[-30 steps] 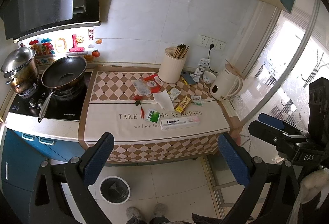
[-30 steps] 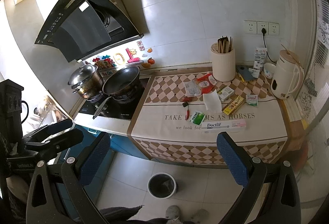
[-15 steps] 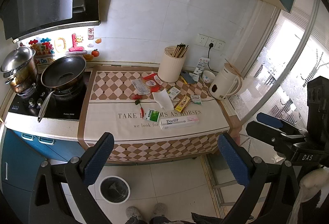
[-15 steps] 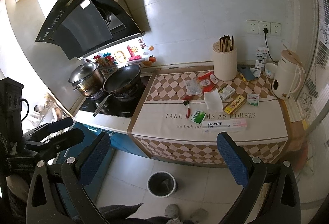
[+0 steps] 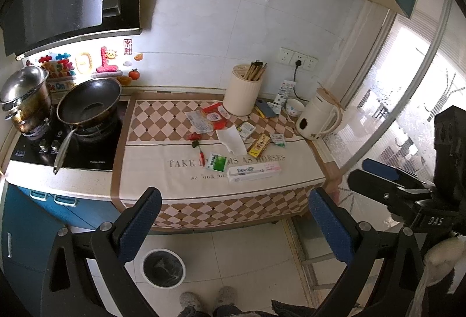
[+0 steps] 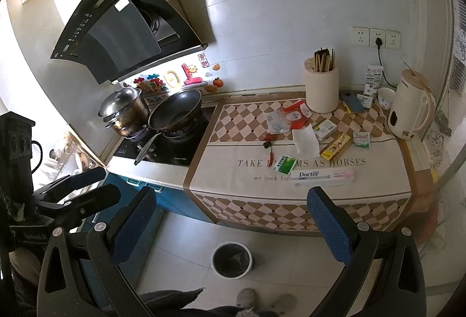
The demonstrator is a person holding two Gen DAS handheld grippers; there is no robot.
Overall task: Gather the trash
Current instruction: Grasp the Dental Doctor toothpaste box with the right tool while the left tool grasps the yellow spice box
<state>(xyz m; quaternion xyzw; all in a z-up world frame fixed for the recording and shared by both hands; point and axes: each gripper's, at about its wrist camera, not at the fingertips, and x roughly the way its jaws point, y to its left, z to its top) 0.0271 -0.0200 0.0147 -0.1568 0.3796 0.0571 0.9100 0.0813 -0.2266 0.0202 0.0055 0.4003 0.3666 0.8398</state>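
Note:
Trash lies on the checkered counter cloth (image 5: 174, 180): a long white "Doctor" box (image 5: 254, 171) (image 6: 322, 176), a green packet (image 5: 217, 162) (image 6: 284, 164), a white tissue (image 5: 231, 138) (image 6: 304, 139), a yellow box (image 5: 258, 144), red wrappers (image 5: 214, 113) and a red chilli (image 5: 201, 154). A round bin (image 5: 163, 267) (image 6: 232, 259) stands on the floor below. My left gripper (image 5: 233, 218) and right gripper (image 6: 230, 218) are both open and empty, held well back from the counter, above the floor.
A wok (image 5: 88, 104) and steel pot (image 5: 24, 95) sit on the stove at left. A cream chopstick holder (image 5: 243, 97), a phone (image 5: 265, 109), a small bowl (image 5: 294, 106) and a white kettle (image 5: 317, 119) stand at the back right. A window is at right.
Both views have drifted only slightly; the counter sits a little higher in the frames. Both grippers stay open and nothing on the counter has moved.

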